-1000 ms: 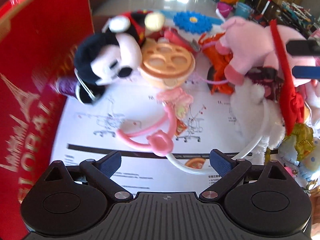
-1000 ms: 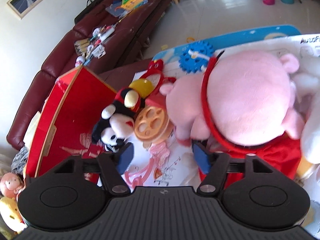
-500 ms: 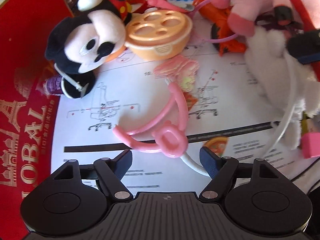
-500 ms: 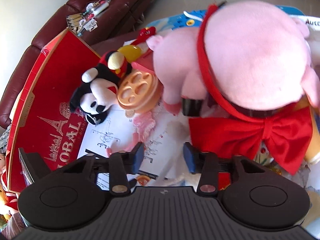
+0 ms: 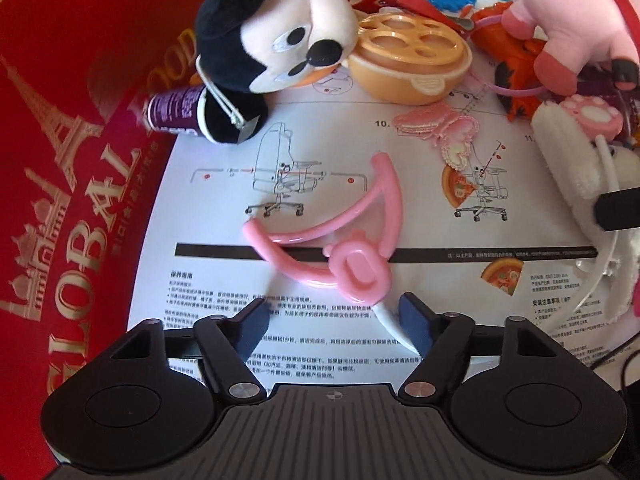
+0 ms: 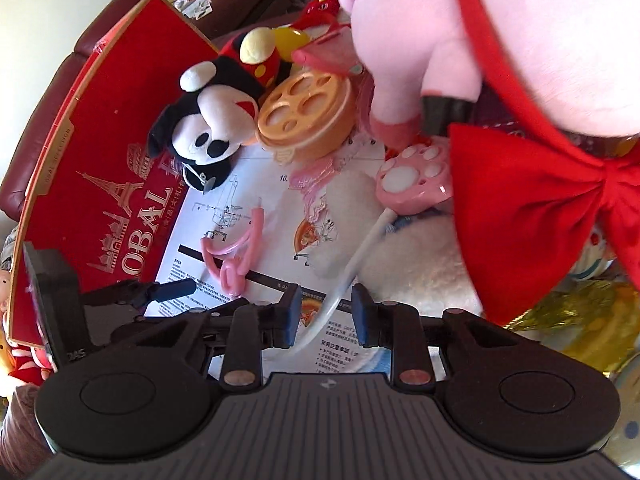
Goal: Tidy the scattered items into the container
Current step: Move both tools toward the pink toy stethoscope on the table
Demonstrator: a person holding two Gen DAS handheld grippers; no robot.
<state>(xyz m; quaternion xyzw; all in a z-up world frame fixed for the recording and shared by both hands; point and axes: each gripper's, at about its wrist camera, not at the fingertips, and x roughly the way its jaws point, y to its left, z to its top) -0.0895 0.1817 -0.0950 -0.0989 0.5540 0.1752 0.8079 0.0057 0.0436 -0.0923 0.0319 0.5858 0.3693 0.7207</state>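
Left wrist view: the left gripper (image 5: 334, 326) hangs low over a printed instruction sheet (image 5: 320, 152), jaws spread wide with nothing between them. Just ahead of its fingertips lies a pink toy stethoscope (image 5: 340, 236): 2 curved glossy pink arms joined at a rounded pink chest piece, with a white tube (image 5: 390, 322) running from the piece toward the gripper's right finger. A red box (image 5: 60, 168) with gold lettering stands along the sheet's left edge. At the sheet's far edge lie a black-and-white mouse plush (image 5: 272, 36) and an orange perforated toy lid (image 5: 412, 60), touching.

Right wrist view: the right gripper (image 6: 326, 314) is parted, fingers on either side of the white tube without clamping it. A pink pig plush (image 6: 500, 32) with a red bow (image 6: 532, 216) fills the upper right.
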